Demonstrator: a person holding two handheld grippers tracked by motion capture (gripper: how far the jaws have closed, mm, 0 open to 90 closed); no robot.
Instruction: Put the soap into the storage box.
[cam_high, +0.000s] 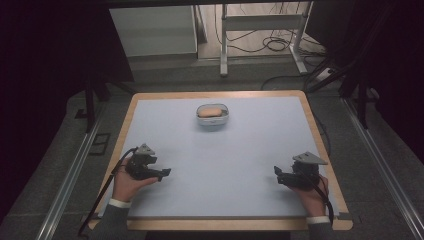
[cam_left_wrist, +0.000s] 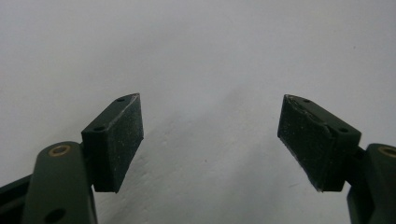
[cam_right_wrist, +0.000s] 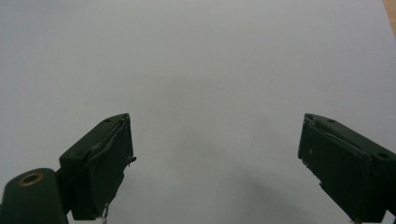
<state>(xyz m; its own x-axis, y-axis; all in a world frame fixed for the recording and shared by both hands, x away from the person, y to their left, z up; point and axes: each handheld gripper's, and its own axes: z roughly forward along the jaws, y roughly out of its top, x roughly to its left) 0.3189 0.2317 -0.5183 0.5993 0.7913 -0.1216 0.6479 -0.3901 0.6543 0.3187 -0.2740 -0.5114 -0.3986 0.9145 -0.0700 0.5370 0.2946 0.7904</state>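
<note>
Dish with orange bar (cam_high: 212, 114) sat at tabletop (cam_high: 225, 165) far edge, centred | left gripper (cam_high: 162, 173) and right gripper (cam_high: 278, 173) rested well short of dish, fingers spread, holding nothing | advice: approach level, straddle dish rim squarely before closing.

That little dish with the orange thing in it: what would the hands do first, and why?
Probably reach one open gripper, say the left gripper, forward toward the dish. Both it and the right gripper rest near the table's front edge, holding nothing.
</note>
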